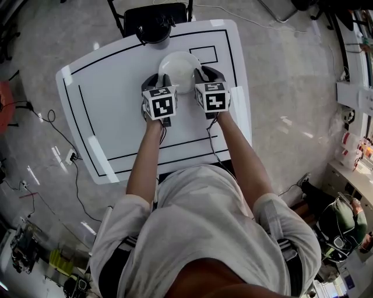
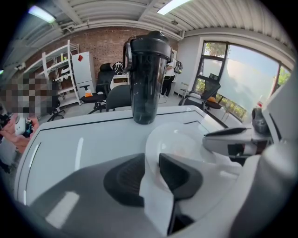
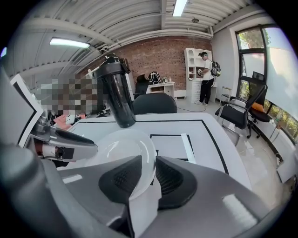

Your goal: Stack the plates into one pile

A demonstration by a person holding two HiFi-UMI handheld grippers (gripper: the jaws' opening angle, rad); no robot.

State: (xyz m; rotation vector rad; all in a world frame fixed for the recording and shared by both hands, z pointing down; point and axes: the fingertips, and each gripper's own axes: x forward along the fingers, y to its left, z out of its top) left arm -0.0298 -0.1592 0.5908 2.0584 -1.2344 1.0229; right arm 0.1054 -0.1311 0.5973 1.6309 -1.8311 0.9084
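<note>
A white plate (image 1: pixel 179 70) sits on the white table (image 1: pixel 105 105), just in front of a dark bottle. My left gripper (image 1: pixel 158 81) is at the plate's left rim and my right gripper (image 1: pixel 205 78) at its right rim. In the left gripper view the plate (image 2: pixel 179 139) has its rim between the two pads (image 2: pixel 122 179), which stand apart around it. In the right gripper view the plate (image 3: pixel 122 148) leans on the left pad (image 3: pixel 122 182), with a thin gap to the other pad. I cannot tell whether it is one plate or a pile.
A tall dark bottle (image 1: pixel 156 29) stands at the table's far edge, right behind the plate, also in both gripper views (image 2: pixel 146 79) (image 3: pixel 116 95). Black tape lines and a small taped rectangle (image 1: pixel 204 54) mark the tabletop. An office chair (image 1: pixel 148 14) stands beyond the table.
</note>
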